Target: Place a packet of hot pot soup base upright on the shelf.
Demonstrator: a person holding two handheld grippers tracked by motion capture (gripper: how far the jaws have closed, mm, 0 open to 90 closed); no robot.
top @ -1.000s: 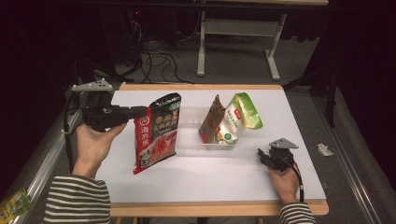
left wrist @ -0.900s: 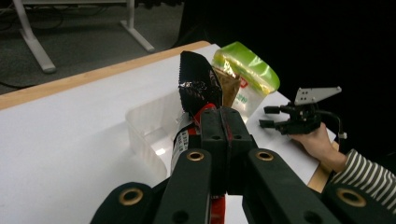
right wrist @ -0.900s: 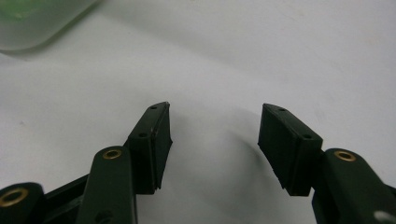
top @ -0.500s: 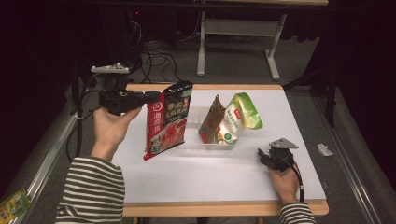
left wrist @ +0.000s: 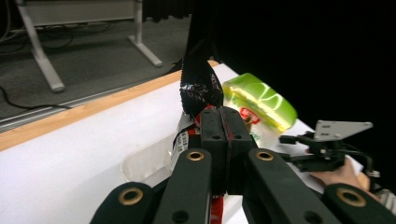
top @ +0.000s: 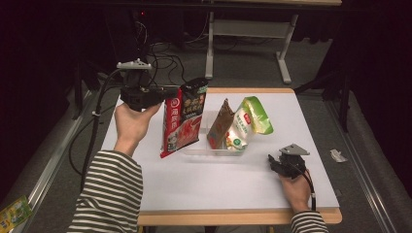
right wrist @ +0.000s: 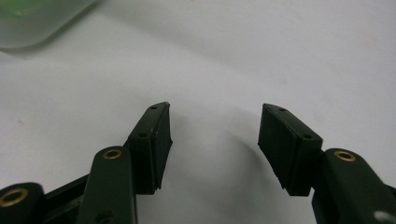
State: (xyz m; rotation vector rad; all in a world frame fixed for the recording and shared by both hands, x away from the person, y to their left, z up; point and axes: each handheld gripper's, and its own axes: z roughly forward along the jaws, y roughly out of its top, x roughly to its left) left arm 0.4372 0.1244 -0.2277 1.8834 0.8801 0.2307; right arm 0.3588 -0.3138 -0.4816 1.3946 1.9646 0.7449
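Observation:
My left gripper is shut on the left edge of a tall red snack bag with a black top. It holds the bag upright at the left end of a clear plastic tray. In the left gripper view the pads pinch the bag's red edge, and its dark top rises above them. A brown bag and a green-and-white bag lean in the tray. My right gripper rests on the white table to the tray's right. It is open, with nothing between its jaws.
The tray's rounded corner lies just ahead of the right gripper. Behind the table stand a desk frame and floor cables. A snack wrapper lies on the floor at the left, and a scrap at the right.
The left hand has carried the red bag away from the person and to the right, lifting it off the table toward the tray. The right gripper has stayed put.

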